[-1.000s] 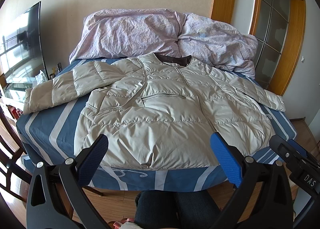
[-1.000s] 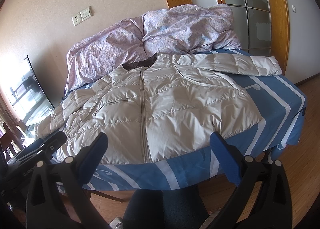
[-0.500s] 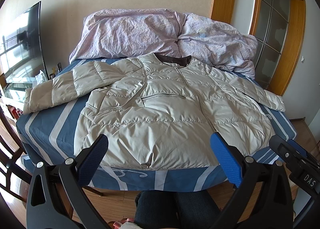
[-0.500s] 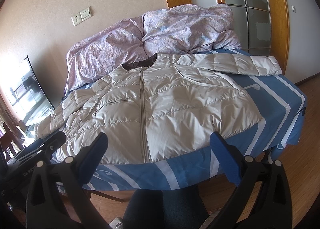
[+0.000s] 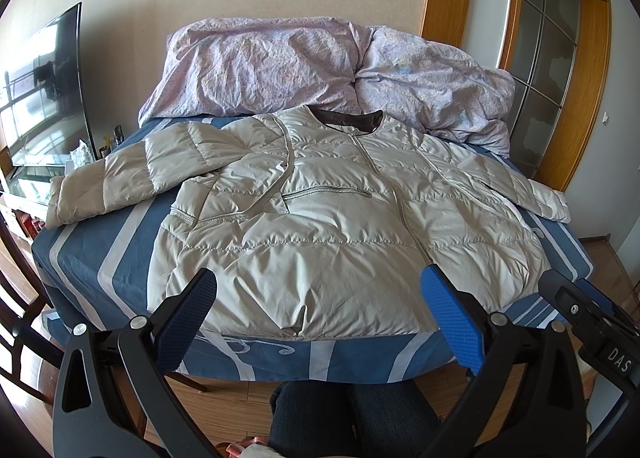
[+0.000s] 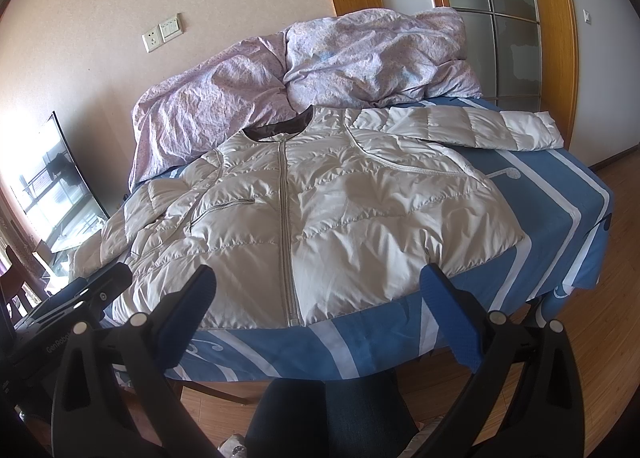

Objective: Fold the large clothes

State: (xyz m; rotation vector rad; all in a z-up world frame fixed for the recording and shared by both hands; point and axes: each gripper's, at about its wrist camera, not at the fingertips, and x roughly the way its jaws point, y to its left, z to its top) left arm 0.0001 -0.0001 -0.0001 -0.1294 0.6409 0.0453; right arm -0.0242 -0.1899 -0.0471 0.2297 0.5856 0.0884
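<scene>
Holding both tongs wide apart with nothing in them, you kept your left tongs [image 5: 318, 314] and right tongs [image 6: 318, 314] in the air near the foot of the bed [image 5: 104, 250]. Just past them the puffy beige jacket [image 5: 320, 225] lay flat on the blue striped sheet, zipped up, sleeves spread out. Purple bedding [image 5: 280, 65] was piled behind its collar.

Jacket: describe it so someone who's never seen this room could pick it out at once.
Find the bed with the blue, white-striped sheet. The jacket lies flat across it, front up, sleeves spread, hem at the near edge. Unlike the crumpled lilac bedding behind it, it is glossy beige quilted fabric with a dark brown collar.
</scene>
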